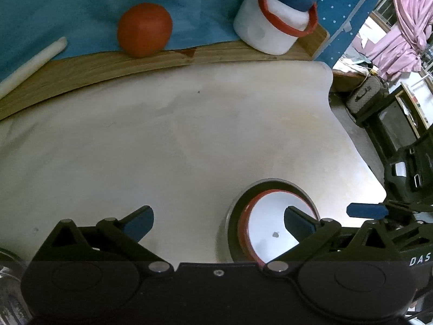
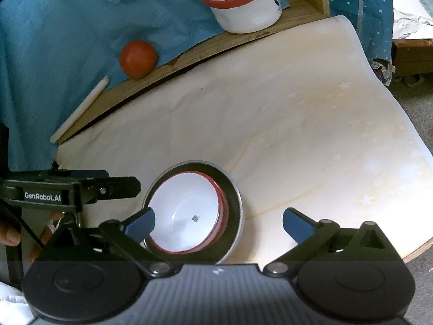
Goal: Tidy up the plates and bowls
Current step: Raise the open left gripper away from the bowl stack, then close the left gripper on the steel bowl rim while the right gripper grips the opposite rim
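Right wrist view: white bowl (image 2: 186, 214) nested in dark plate (image 2: 232, 189) on the mat (image 2: 297, 135). My right gripper (image 2: 218, 223) and left gripper (image 1: 218, 223) gape empty. Withdraw straight, avoiding the rim.

Left claw (image 1: 218, 220): tilted downward, blue-padded fingers spread wide, nothing between them.
Right claw (image 2: 218, 223): tilted downward, fingers spread wide, nothing gripped.
Hand (image 2: 12, 234): fingertips visible beneath the left claw's body, at its handle.

you see an orange-red ball (image 1: 144, 33) and a white stick (image 1: 32, 64) on blue cloth (image 1: 67, 8), a red-handled white jar (image 1: 273, 24) on the wooden edge (image 1: 108, 66).
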Action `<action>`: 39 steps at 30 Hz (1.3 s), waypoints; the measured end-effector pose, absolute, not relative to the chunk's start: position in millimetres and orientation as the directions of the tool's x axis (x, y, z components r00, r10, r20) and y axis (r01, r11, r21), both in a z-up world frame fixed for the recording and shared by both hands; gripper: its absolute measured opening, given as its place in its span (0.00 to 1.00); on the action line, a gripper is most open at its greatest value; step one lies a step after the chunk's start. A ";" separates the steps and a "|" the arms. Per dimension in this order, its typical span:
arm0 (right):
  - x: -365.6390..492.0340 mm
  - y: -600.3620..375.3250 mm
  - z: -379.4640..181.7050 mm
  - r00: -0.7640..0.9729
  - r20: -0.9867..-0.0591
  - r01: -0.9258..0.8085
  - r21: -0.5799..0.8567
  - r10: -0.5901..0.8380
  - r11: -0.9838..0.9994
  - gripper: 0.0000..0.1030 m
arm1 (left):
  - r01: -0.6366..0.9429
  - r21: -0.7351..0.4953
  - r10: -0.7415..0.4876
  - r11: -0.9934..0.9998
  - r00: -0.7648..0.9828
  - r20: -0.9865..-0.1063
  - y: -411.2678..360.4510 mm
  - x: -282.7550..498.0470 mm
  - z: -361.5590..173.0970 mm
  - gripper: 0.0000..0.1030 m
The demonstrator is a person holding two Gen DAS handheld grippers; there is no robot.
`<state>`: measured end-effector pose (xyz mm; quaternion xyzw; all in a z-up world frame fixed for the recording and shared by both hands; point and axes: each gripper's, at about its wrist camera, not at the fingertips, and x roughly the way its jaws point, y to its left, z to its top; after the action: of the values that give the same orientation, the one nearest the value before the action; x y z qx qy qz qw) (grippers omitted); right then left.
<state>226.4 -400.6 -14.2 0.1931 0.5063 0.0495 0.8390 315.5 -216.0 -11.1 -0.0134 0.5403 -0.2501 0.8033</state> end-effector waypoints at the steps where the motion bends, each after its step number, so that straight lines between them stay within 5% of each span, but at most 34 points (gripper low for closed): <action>1: 225.7 -401.5 -14.0 0.485 -0.829 0.114 0.375 0.279 0.920 1.00 | 0.388 -0.291 -0.417 0.874 0.294 -0.860 -214.7 316.1 -11.8 0.99; 24: 215.0 -422.4 -18.8 0.454 -0.887 0.197 0.193 0.085 0.961 1.00 | 0.378 -0.188 -0.310 0.906 0.293 -0.905 -200.7 298.5 -29.4 0.99; 39: 223.8 -422.2 -30.4 0.417 -0.904 0.154 0.176 0.098 0.972 1.00 | 0.419 -0.126 -0.258 0.899 0.274 -0.926 -220.0 299.8 -44.7 0.99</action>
<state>223.8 -422.2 -30.4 0.1163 0.5398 -0.0168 0.8335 299.8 -220.0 -44.7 0.0717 0.5635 -0.2129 0.7950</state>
